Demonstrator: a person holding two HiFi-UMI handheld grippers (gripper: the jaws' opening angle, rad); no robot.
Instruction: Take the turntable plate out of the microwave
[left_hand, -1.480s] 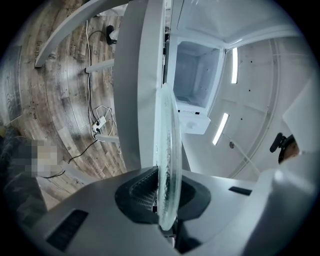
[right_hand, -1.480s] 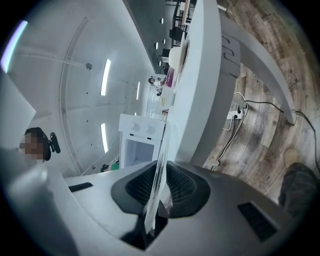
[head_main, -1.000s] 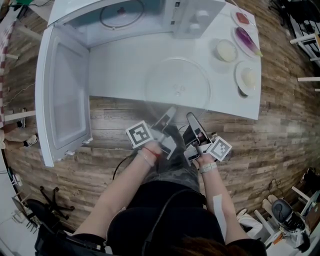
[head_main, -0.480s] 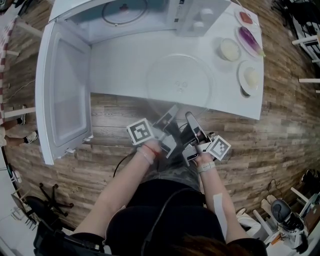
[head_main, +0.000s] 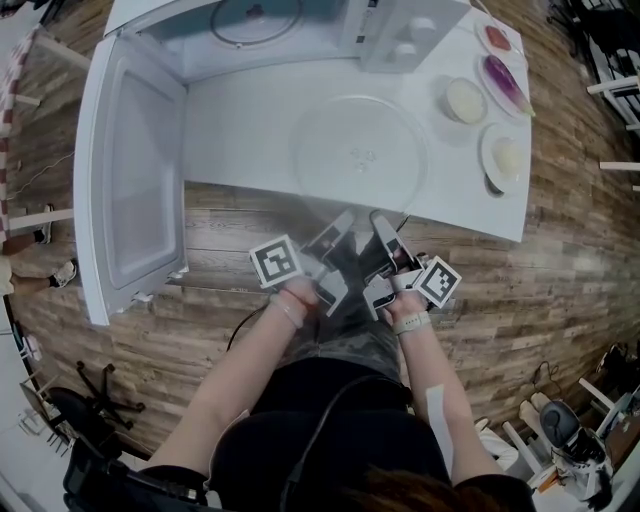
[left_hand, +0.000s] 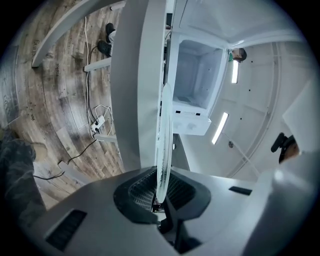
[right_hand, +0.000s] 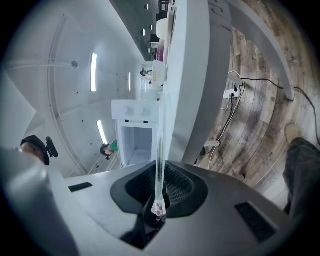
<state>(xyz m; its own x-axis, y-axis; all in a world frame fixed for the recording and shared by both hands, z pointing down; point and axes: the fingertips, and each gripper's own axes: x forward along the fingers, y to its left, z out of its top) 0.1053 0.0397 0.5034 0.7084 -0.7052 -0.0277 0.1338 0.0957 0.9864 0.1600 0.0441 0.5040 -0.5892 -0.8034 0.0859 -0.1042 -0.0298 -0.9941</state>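
The clear glass turntable plate (head_main: 358, 150) lies flat on the white table (head_main: 240, 130), its near rim over the table's front edge. My left gripper (head_main: 345, 220) is shut on that rim left of centre. In the left gripper view the glass edge (left_hand: 162, 140) runs down between the ribbed pads of the left gripper (left_hand: 159, 192). My right gripper (head_main: 379, 220) is at the rim beside it, its jaws closing. In the right gripper view the thin plate edge (right_hand: 161, 140) stands between the pads of the right gripper (right_hand: 159, 195), which meet the glass.
The white microwave (head_main: 300, 30) stands at the table's back with its door (head_main: 130, 170) swung wide to the left. Several small dishes of food (head_main: 465, 100) sit at the table's right end. Wooden floor and cables lie below.
The right gripper's jaws have closed in on the plate's rim and the gripper has rolled slightly. The left gripper keeps its hold; the plate has barely moved.
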